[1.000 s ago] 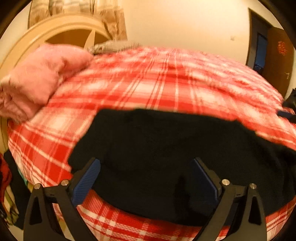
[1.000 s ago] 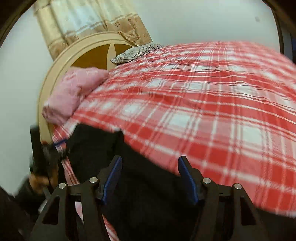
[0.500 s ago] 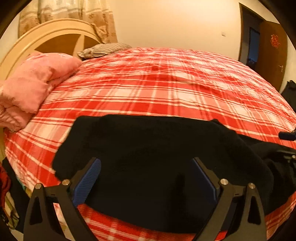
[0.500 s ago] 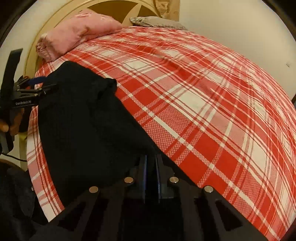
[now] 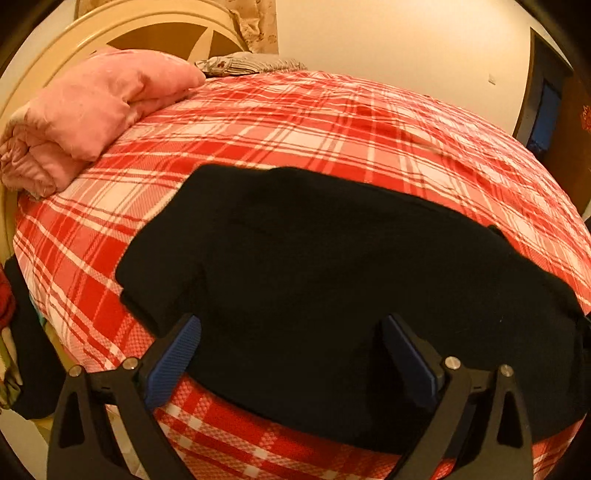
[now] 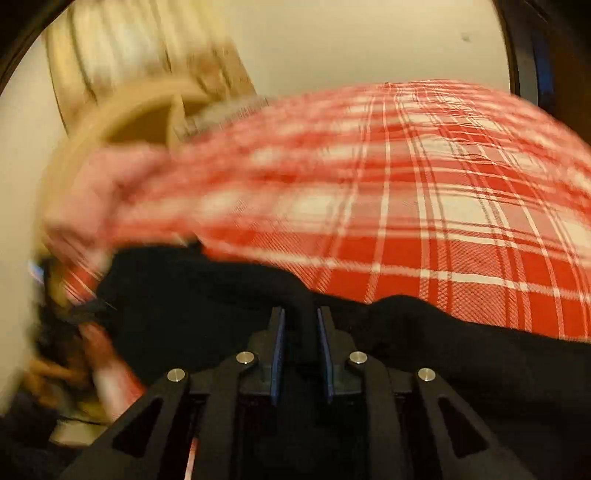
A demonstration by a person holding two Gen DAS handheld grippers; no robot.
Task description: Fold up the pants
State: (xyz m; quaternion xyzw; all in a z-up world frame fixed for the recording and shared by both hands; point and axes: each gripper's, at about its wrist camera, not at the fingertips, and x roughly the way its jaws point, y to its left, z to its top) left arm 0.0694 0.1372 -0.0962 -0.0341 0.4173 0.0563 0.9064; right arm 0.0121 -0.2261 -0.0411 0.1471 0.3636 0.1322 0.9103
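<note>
Black pants [image 5: 332,266] lie spread across the near edge of a red and white plaid bed [image 5: 332,122]. My left gripper [image 5: 291,339] is open, its blue pads wide apart just above the pants' near edge, holding nothing. In the blurred right wrist view, my right gripper [image 6: 300,332] is shut on a fold of the black pants [image 6: 443,343], with a narrow strip of cloth pinched between the blue pads. The pants stretch left and right of the pads over the bed [image 6: 424,221].
A folded pink blanket [image 5: 85,110] and a striped pillow [image 5: 247,62] lie by the round cream headboard [image 5: 122,29] at the far left. A dark doorway [image 5: 546,103] is on the right. The bed's near edge drops off below the pants.
My right gripper closed on the pants about half a second ago and has since swung round fast, still holding them. My left gripper stays open and has shifted slightly; the pants' near left corner has drawn in.
</note>
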